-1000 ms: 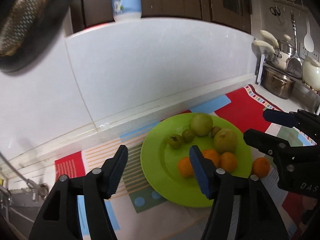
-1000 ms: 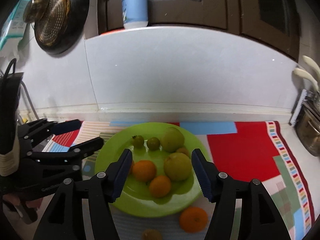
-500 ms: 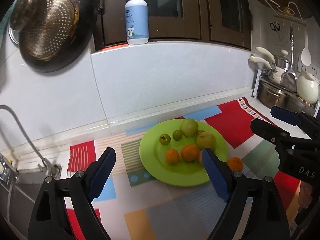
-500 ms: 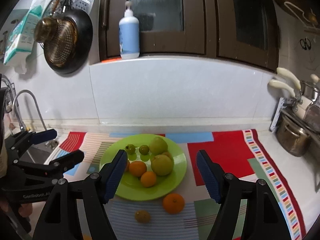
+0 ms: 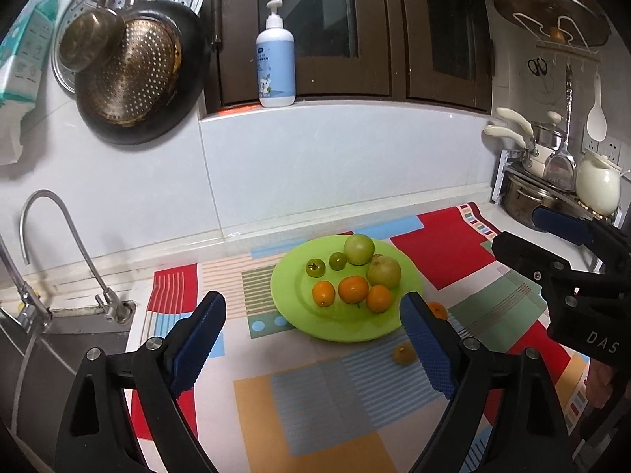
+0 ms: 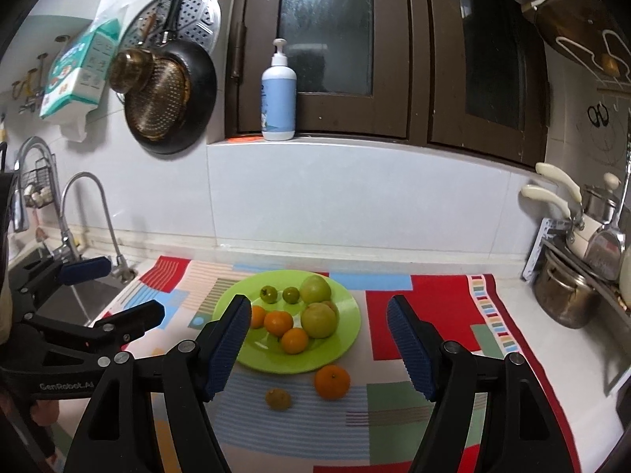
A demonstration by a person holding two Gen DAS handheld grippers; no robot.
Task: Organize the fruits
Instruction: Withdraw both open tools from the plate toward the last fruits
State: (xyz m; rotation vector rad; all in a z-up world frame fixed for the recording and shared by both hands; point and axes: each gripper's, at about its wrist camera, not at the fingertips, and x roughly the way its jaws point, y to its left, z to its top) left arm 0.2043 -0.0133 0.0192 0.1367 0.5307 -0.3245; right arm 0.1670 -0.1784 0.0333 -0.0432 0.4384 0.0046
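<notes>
Both grippers farther from plate [image 6: 347, 339]

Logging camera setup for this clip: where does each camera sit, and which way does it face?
Left wrist: on the left gripper, facing the wall over the green plate; its own open blue-padded fingers show, and the right gripper enters at right.
Right wrist: on the right gripper, aimed likewise; its own open fingers show, and the left gripper enters at left.
Shared: plate, loose orange on the mat, soap bottle, faucet.
</notes>
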